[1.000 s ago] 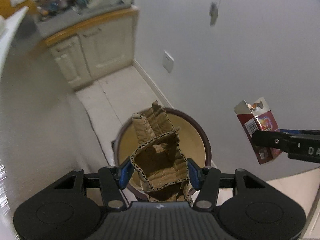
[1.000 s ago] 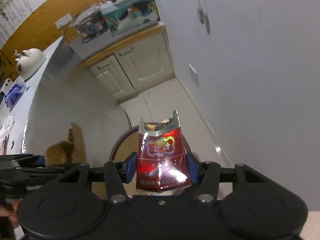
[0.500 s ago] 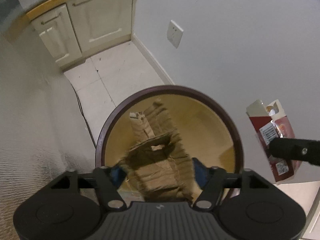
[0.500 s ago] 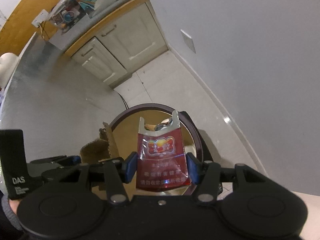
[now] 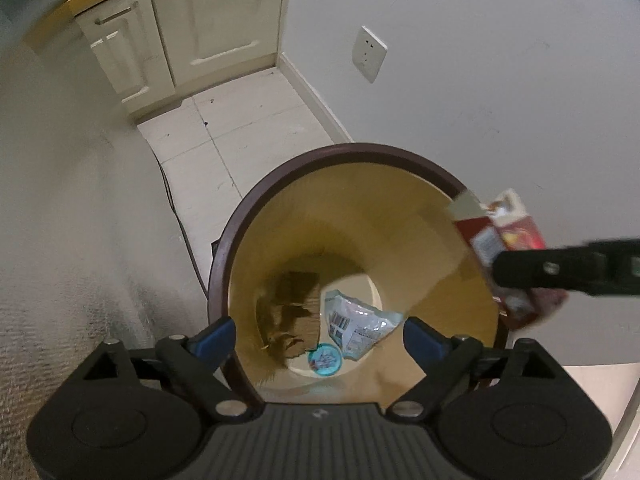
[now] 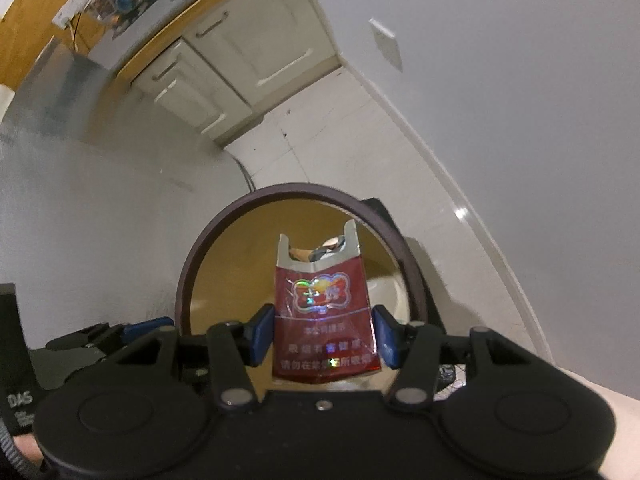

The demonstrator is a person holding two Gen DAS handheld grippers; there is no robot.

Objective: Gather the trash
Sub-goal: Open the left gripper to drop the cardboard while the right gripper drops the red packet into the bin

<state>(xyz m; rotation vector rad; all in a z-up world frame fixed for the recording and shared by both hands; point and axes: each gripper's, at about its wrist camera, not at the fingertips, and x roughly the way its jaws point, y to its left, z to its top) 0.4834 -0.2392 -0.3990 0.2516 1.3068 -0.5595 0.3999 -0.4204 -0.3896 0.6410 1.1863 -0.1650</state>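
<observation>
My left gripper hangs over the mouth of a round bin with a dark rim and a tan inside. Its jaws are opening and nothing is between them. The torn brown cardboard lies deep in the bin, beside a silver wrapper and a teal round lid. My right gripper is shut on a red cigarette pack with its top flap open, held above the bin. In the left wrist view the pack hangs over the bin's right rim.
Cream cabinet doors stand at the back, with white floor tiles in front of them. A wall socket sits on the grey wall to the right. A dark cable runs down the floor beside a pale textured surface on the left.
The cardboard slipped out of the left gripper's widening jaws and fell into the bin. Both grippers came down toward the bin, and the red pack now hangs over its mouth.
</observation>
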